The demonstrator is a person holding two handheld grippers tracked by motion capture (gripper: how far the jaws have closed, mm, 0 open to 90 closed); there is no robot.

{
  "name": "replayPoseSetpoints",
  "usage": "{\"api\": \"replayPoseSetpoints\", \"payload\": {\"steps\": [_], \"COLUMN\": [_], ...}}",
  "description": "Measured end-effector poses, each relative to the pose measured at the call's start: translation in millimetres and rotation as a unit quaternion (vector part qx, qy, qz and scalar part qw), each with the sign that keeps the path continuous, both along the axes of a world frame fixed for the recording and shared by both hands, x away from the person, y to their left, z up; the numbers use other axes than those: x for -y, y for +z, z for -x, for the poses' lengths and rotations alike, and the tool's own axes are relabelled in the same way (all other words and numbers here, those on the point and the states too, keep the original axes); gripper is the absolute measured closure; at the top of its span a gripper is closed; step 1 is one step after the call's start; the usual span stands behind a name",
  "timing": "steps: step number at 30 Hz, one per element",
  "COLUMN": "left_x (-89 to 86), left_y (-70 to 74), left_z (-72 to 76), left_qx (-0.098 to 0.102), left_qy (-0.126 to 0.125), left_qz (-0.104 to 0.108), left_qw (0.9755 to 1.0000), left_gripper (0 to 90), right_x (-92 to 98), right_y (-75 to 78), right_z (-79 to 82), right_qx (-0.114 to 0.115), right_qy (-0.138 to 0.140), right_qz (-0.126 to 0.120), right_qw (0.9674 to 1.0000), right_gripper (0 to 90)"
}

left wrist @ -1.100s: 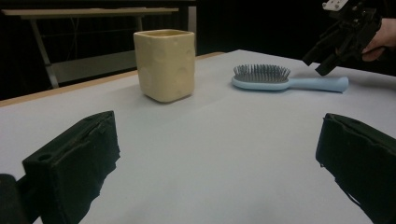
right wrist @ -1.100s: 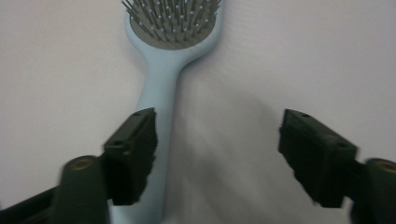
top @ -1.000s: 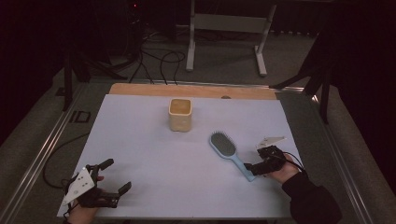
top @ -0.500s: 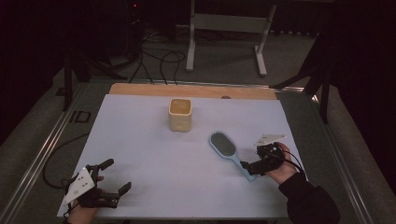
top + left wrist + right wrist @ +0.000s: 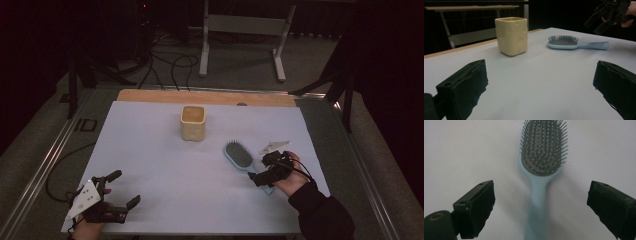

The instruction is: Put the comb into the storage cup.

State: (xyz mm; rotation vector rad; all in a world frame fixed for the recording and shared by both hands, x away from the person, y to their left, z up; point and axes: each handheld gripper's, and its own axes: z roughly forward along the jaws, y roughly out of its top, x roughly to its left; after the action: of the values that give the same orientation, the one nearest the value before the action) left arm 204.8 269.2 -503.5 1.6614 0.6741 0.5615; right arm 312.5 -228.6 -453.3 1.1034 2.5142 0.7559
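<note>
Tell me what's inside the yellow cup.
The high view shows the yellow cup's open top and a brownish interior, with no object visible. Its deeper bottom is hidden by the walls.

We see a dim lab or studio. At frame centre a table [image 5: 150, 130] stands on grey carpet; cables [image 5: 170, 65] and a metal stand [image 5: 245, 30] fill the top.

Dark room, grey floor [image 5: 240, 82], white stand [image 5: 243, 30]
</note>
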Motion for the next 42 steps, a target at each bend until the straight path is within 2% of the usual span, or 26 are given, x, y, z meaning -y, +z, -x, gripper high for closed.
{"api": "replayPoseSetpoints", "payload": {"steps": [3,8,9,12,16,18,20,21,22,24,25,27,28,30,32,34,36,42], "left_x": [-0.3,-0.5,-0.5,-0.5,-0.7,-0.7,-0.7,-0.7,-0.8,-1.0,-1.0,-1.1,-1.1,-1.0,-1.1,-1.2,-1.1,-1.3], "left_y": [0.0,0.1,0.1,0.1,0.1,0.1,0.1,0.1,0.1,0.2,0.3,0.3,0.3,0.3,0.3,0.3,0.4,0.3], "left_z": [-0.1,-0.3,-0.3,-0.1,-0.3,-0.4,-0.3,-0.3,-0.2,-0.2,-0.1,-0.2,-0.2,-0.2,-0.2,-0.2,-0.1,-0.2], "left_qx": [0.0,-0.002,-0.002,-0.002,-0.002,-0.002,-0.002,-0.002,-0.002,-0.003,-0.003,-0.003,-0.003,-0.003,-0.003,-0.003,-0.003,-0.003], "left_qy": [0.0,-0.001,-0.001,-0.001,-0.001,-0.001,-0.001,-0.001,-0.001,-0.001,-0.001,-0.001,-0.001,-0.001,-0.001,-0.001,-0.001,-0.001], "left_qz": [0.001,0.002,0.002,0.002,0.004,0.004,0.004,0.004,0.005,0.005,0.007,0.006,0.007,0.007,0.007,0.007,0.007,0.007], "left_qw": [1.0,1.0,1.0,1.0,1.0,1.0,1.0,1.0,1.0,1.0,1.0,1.0,1.0,1.0,1.0,1.0,1.0,1.0], "left_gripper": [0.0,0.0,0.0,0.0,0.0,0.0,0.0,0.0,0.0,0.0,0.0,0.0,0.0,0.0,0.0,0.0,0.0,0.0], "right_x": [-4.0,-10.3,-11.4,-14.2,-17.0,-17.9,-19.7,-20.3,-20.7,-22.1,-22.4,-23.4,-24.6,-26.6,-28.8,-29.6,-29.5,-28.5], "right_y": [-2.4,-5.0,-5.4,-6.9,-7.7,-6.6,-6.8,-6.6,-7.3,-10.1,-11.2,-13.4,-14.8,-16.7,-18.5,-20.5,-22.8,-27.9], "right_z": [-3.6,-7.9,-8.6,-11.9,-15.2,-17.6,-19.9,-20.9,-22.7,-25.6,-27.0,-29.4,-29.8,-30.6,-30.8,-32.2,-34.1,-38.6], "right_qx": [-0.004,-0.004,-0.006,-0.021,-0.035,-0.058,-0.071,-0.085,-0.101,-0.122,-0.133,-0.152,-0.152,-0.163,-0.161,-0.154,-0.147,-0.154], "right_qy": [-0.004,-0.009,-0.007,-0.001,0.003,-0.001,-0.006,-0.009,-0.008,-0.016,-0.017,-0.022,-0.021,-0.015,-0.018,-0.022,-0.026,-0.034], "right_qz": [-0.001,0.026,0.031,0.042,0.039,0.022,0.035,0.029,0.03,0.048,0.046,0.048,0.054,0.057,0.064,0.069,0.084,0.092], "right_qw": [1.0,0.9996,0.9995,0.9989,0.9986,0.9981,0.9968,0.9959,0.9944,0.9913,0.9899,0.9871,0.9867,0.9849,0.9846,0.9854,0.9852,0.9832], "right_gripper": [8.2,8.4,11.3,13.1,12.9,12.4,14.1,16.0,18.7,24.4,26.0,24.2,19.8,19.8,22.1,30.3,33.6,46.5]}}
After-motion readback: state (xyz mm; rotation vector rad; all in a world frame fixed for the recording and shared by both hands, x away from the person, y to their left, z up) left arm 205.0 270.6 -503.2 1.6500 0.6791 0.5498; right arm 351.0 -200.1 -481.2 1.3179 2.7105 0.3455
